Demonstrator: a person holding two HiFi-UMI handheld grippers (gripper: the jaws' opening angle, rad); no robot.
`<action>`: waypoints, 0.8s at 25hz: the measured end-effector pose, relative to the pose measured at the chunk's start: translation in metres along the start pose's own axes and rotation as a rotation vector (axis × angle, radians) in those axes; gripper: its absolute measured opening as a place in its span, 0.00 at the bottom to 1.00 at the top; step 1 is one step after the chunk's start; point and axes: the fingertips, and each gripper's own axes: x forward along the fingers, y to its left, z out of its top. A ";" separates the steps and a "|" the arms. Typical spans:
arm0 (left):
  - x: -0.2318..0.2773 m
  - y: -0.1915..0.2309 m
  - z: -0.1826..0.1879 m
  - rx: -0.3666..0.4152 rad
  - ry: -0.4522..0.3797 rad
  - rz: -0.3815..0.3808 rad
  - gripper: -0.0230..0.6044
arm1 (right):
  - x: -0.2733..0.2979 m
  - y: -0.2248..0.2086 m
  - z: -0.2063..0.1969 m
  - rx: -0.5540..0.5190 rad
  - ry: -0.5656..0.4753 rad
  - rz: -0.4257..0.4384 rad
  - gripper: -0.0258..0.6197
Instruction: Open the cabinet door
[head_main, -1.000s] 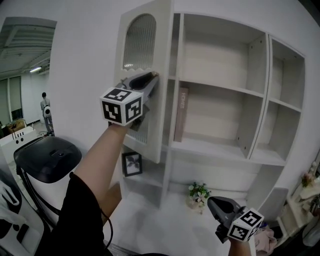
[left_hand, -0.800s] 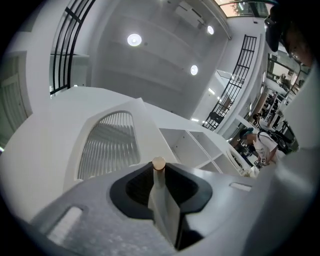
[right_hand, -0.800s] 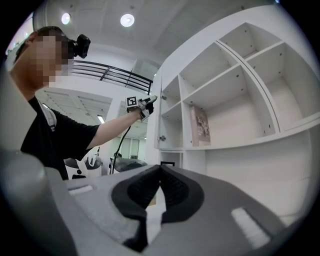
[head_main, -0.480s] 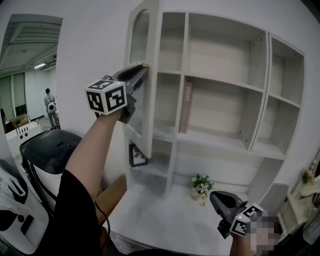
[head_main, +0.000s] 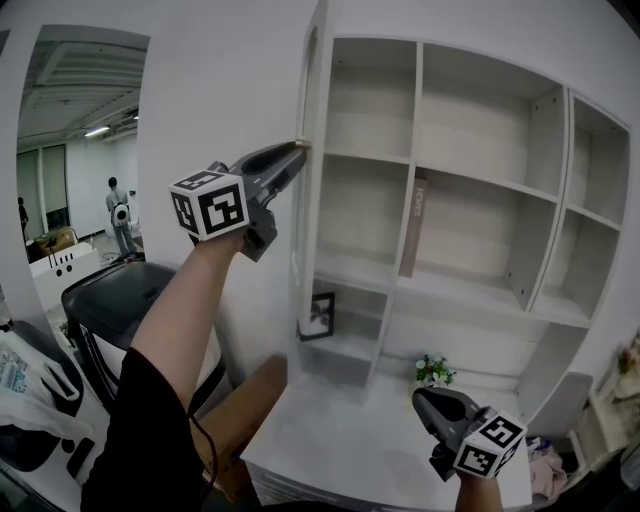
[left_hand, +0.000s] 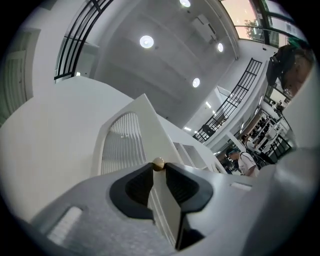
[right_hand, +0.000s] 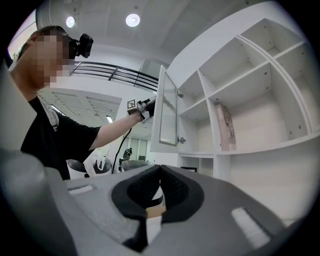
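The cabinet door (head_main: 312, 230) stands swung out from the left end of the white cabinet (head_main: 417, 110). The head view meets it edge-on, so its face is hidden there. The left gripper view shows its arched, ribbed panel (left_hand: 117, 150). The left gripper (head_main: 298, 148) is raised to the door's free edge. Its fingers (left_hand: 137, 187) stand narrow, pinching the small gold knob (left_hand: 158, 163) at their very tips, and the door's edge runs down between them.

The right gripper (head_main: 420, 395) hangs low over the white desk (head_main: 330, 440), well apart from the door. The hand behind it is cut off by the bottom of the head view. Its fingers (right_hand: 175, 192) are closed tip to tip with nothing in them.

On a shelf a thin book (head_main: 412, 228) leans upright, its spine lettering too small to read. A dark picture frame (head_main: 320, 316) in the lowest compartment is partly covered by the door's bottom corner. A small flowering plant (head_main: 432, 371) sits on the desk just above the right gripper.
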 end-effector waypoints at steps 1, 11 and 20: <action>-0.007 0.005 0.003 -0.008 0.001 -0.006 0.17 | 0.007 0.006 0.000 0.005 -0.003 0.002 0.04; -0.062 0.047 0.020 0.025 0.056 -0.006 0.17 | 0.062 0.073 -0.010 0.033 -0.004 0.018 0.04; -0.096 0.085 0.026 -0.016 0.071 0.003 0.16 | 0.080 0.111 -0.028 0.072 -0.005 -0.030 0.04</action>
